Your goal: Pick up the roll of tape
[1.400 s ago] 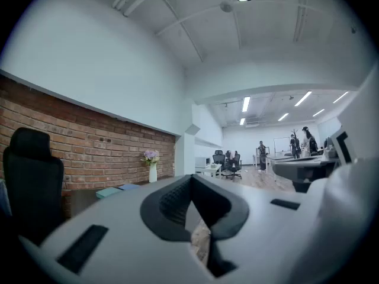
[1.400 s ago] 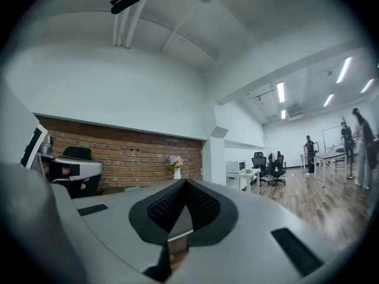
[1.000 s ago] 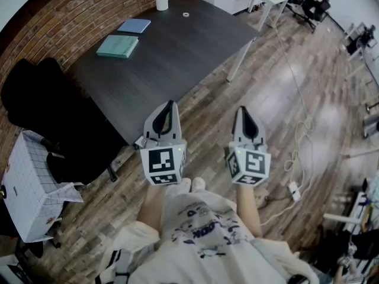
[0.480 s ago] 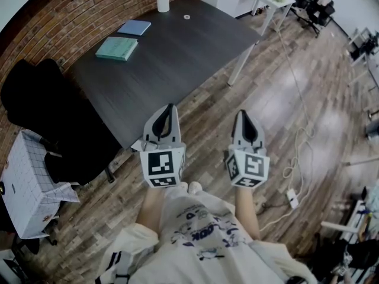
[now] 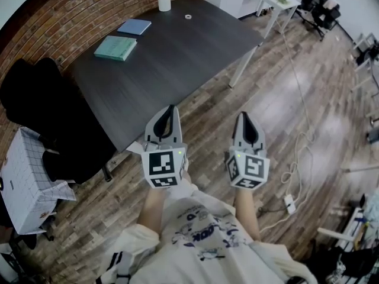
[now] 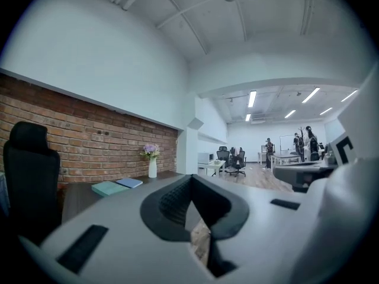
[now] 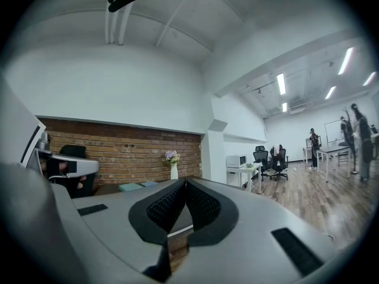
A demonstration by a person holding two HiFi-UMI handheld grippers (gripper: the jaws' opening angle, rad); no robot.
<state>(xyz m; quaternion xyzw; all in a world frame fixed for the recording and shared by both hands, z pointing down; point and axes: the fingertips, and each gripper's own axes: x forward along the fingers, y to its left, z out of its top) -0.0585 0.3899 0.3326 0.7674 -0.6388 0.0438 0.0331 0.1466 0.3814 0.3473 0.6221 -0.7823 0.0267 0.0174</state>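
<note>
The roll of tape [image 5: 188,16] is a small white ring lying flat near the far end of the dark table [image 5: 177,58], close to a white vase [image 5: 164,0]. I hold both grippers side by side over the wooden floor, short of the table's near edge and far from the tape. My left gripper [image 5: 171,107] is shut and empty, its tip at the table's near edge. My right gripper [image 5: 243,115] is also shut and empty, over bare floor. In the left gripper view the jaws [image 6: 190,179] meet; the right gripper view shows the same [image 7: 185,182]. Neither gripper view shows the tape.
A teal book [image 5: 116,47] and a blue book [image 5: 134,26] lie on the table's left part. A black office chair [image 5: 41,99] and a white box [image 5: 26,182] stand at the left. Cables and a power strip [image 5: 290,203] lie on the floor at the right.
The view has crept a little toward the table; both grippers stay shut and side by side, shifted slightly forward.
</note>
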